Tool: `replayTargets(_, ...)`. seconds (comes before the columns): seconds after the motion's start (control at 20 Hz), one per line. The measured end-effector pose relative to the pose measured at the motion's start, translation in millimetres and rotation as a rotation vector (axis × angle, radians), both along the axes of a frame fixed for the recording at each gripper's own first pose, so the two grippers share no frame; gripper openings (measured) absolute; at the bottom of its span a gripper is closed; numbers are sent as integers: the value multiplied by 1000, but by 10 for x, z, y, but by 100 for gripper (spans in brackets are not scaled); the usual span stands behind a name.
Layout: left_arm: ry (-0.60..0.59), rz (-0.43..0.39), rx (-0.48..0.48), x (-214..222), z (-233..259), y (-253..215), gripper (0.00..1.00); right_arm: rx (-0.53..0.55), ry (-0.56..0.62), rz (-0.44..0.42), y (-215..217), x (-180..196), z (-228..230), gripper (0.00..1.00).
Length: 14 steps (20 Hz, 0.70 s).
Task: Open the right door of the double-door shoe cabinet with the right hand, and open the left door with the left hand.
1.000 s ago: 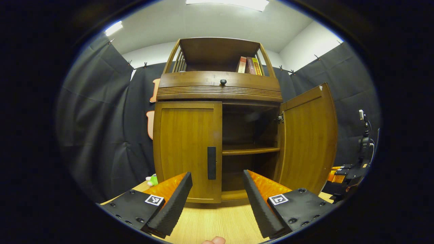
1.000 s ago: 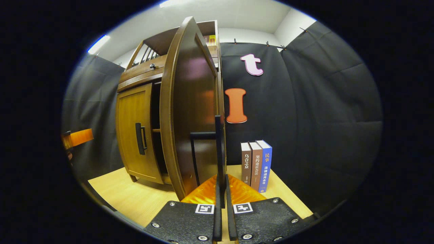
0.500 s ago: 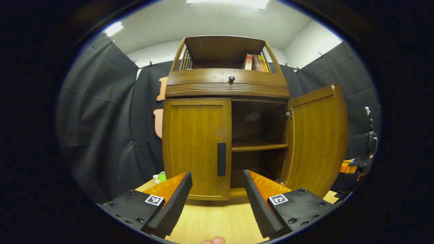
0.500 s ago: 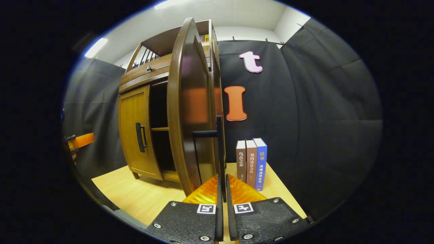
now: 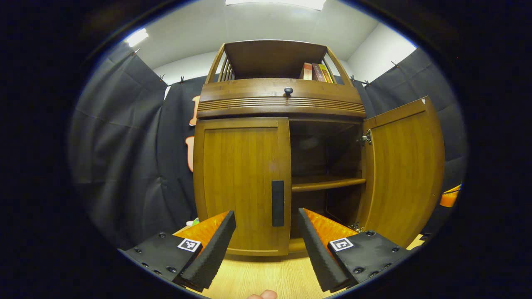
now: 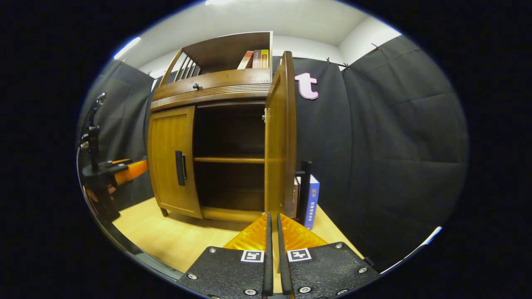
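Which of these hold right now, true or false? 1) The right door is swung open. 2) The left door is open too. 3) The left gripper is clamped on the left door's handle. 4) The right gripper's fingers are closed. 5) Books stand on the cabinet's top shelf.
1) True: the right door stands wide open, showing the inner shelf.
2) False: the left door sits flush and closed.
3) False: the left gripper is open, short of the handle, touching nothing.
4) True: the right gripper has its fingers together, off the right door's handle.
5) True: books stand at the top shelf's right end.
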<state>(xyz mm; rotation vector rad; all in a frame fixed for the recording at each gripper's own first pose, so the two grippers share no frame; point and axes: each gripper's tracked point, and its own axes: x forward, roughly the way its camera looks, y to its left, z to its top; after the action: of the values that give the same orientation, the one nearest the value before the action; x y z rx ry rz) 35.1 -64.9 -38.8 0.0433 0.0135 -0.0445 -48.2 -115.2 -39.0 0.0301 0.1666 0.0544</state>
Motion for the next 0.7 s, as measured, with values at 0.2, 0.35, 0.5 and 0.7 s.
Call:
replayTargets(0.2, -1, -29, -38, 440, -93, -33, 95, 72, -17, -22, 195, 151, 62, 7)
replayTargets(0.35, 12, -46, -10, 682, -136, -109, 95, 129, -52, -55, 315, 187, 149, 7)
replayTargets(0.5, 23, -89, -26, 835, -209, -219, 95, 121, -62, -24, 443, 196, 129, 12)
replayTargets(0.7, -9, -28, 5, 1183, -213, -145, 96, 73, -55, 2, 527, 83, 73, 73)
